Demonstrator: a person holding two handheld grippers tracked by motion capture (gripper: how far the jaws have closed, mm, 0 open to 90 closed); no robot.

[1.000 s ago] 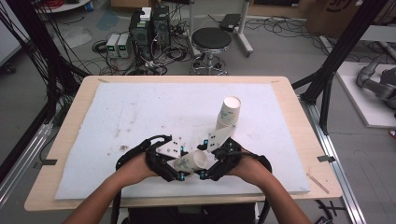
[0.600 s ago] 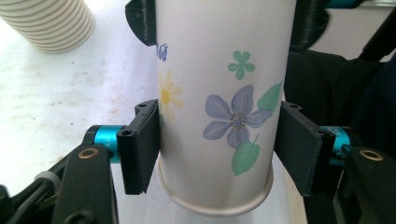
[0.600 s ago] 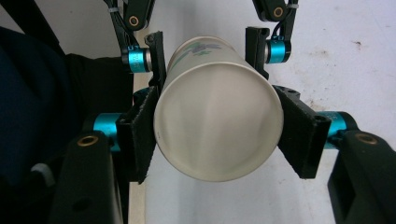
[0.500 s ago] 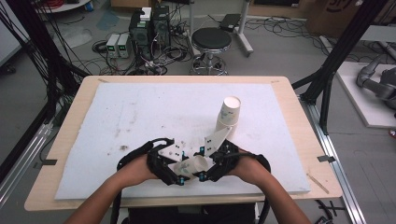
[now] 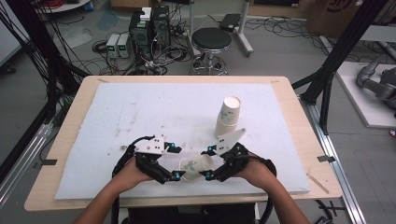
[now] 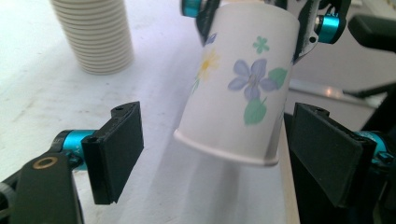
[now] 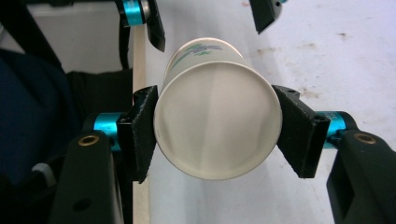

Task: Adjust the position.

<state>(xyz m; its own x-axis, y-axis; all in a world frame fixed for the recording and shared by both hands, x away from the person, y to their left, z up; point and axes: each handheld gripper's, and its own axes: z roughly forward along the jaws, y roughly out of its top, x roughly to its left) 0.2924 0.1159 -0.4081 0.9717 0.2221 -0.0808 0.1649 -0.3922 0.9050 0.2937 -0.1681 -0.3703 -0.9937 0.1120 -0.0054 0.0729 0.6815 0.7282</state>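
A white paper cup point(image 5: 195, 167) with a flower print lies on its side, lifted a little above the mat near the front edge. My right gripper point(image 5: 208, 163) is shut on its base end; in the right gripper view both pads point(image 7: 140, 135) press the cup point(image 7: 217, 126). My left gripper point(image 5: 176, 163) faces it from the left, and its jaws have just been opening. In the left gripper view the cup's rolled rim point(image 6: 243, 84) sits between the spread pads point(image 6: 119, 149), which do not press on it.
A stack of nested paper cups point(image 5: 228, 116) stands upright on the white mat point(image 5: 140, 107) behind the right hand, and its ribbed rims show in the left gripper view point(image 6: 95, 35). The wooden table edge point(image 5: 140, 201) runs just in front of the hands.
The left gripper's jaws have spread off the cup and the left hand has drawn back slightly. The right gripper has closed on the cup's other end.
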